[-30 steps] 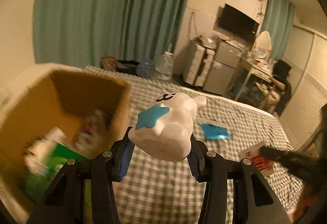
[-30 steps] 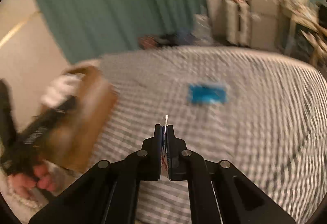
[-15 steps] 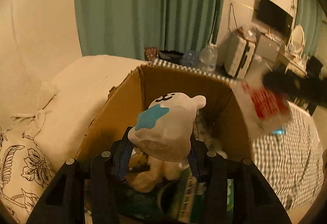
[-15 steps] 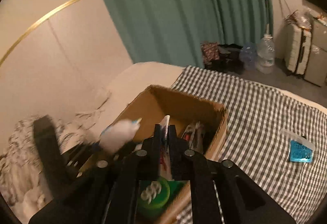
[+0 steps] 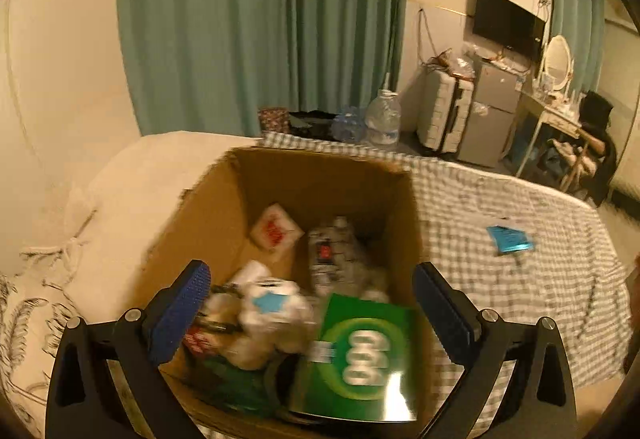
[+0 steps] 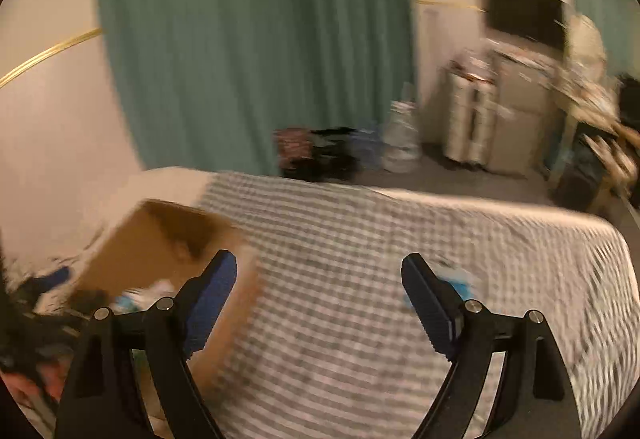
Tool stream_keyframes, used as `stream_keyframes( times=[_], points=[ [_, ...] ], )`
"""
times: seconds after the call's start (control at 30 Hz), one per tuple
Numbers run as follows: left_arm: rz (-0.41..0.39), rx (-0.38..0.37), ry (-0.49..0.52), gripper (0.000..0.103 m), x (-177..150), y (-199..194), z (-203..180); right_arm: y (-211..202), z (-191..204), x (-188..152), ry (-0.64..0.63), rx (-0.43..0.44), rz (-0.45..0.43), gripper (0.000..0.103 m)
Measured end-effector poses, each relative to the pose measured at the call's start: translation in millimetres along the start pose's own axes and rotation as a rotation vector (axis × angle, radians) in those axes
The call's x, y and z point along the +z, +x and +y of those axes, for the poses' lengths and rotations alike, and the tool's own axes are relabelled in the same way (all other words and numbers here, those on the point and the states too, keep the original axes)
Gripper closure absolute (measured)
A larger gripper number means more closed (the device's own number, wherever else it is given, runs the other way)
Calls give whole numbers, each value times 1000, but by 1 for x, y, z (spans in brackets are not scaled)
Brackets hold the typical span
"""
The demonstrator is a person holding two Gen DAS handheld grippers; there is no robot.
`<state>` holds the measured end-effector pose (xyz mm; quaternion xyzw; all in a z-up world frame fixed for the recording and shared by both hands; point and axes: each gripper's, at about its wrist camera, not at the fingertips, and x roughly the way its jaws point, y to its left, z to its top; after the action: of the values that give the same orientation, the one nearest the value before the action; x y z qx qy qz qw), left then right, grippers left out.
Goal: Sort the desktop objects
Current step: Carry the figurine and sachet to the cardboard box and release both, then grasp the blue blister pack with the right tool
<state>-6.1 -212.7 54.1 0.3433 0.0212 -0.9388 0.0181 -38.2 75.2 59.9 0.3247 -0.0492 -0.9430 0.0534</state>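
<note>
Green curtains [image 5: 260,31] hang behind a bed [image 5: 500,199] that is covered with a grey-and-white checked sheet. On the bed stands an open cardboard box [image 5: 208,223], with a cream pillow [image 5: 132,191] just beside it on the left.

From the left wrist view, the left hand-held gripper [image 5: 316,303] hovers above the box. Its jaws are opening wide and the pads press on nothing. Below them, inside the box, lies a white plush toy [image 5: 272,315] with a blue patch, blurred, among other things: a green box [image 5: 364,355] at the near side, a small white packet with red print [image 5: 276,233] near the far wall, and a grey packet [image 5: 332,255] beside it. A blue packet [image 5: 510,239] lies on the checked sheet, well apart from the box to the right.

From the right wrist view, which is blurred, the right hand-held gripper [image 6: 320,303] is over the sheet, to the right of the cardboard box [image 6: 160,247]. Its jaws are also opening, and nothing is between them. A bluish thing, too blurred to name, shows partly behind its right finger [image 6: 430,303].
</note>
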Motion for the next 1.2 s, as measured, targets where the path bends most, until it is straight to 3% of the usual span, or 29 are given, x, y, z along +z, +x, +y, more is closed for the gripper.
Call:
stream_keyframes(
  times=[0.13,0.2,0.37,0.47,0.57,0.67,0.77,0.87,0.93,0.97,1.0,1.03,1.07,1.2],
  points=[
    [-4,-36,6,0,7,-4,-42,11,-73,-30,127,-96,109,18],
    [4,-45,10,0,7,-1,-69,14,-104,-45,182,-100,124,18],
    [49,-65,-11,0,5,34,-131,44,-122,-62,220,-58,122,18],
    [70,-26,-18,0,-10,74,-165,72,-130,-65,234,-42,131,18],
    [130,8,86,0,-40,123,-197,105,-137,-67,262,-39,134,18],
    [199,-17,141,0,-60,156,-207,135,-148,-66,310,-30,135,18],
    [219,-61,85,0,-65,168,-197,173,-157,-59,353,-14,144,18],
    [209,-137,18,0,-68,169,-186,204,-160,-61,383,-12,221,19],
    [206,-152,8,0,-72,168,-185,205,-164,-62,405,-13,189,30],
    [210,-157,4,0,-73,169,-185,204,-163,-62,401,10,183,56],
    [216,-158,2,0,-77,168,-185,204,-162,-62,393,14,194,70],
    [221,-159,-4,0,-78,168,-185,201,-161,-62,384,24,196,71],
    [222,-159,-14,0,-78,166,-183,194,-160,-64,384,41,179,83],
    [214,-153,-44,0,-79,157,-177,167,-152,-69,372,56,148,88]
  ],
)
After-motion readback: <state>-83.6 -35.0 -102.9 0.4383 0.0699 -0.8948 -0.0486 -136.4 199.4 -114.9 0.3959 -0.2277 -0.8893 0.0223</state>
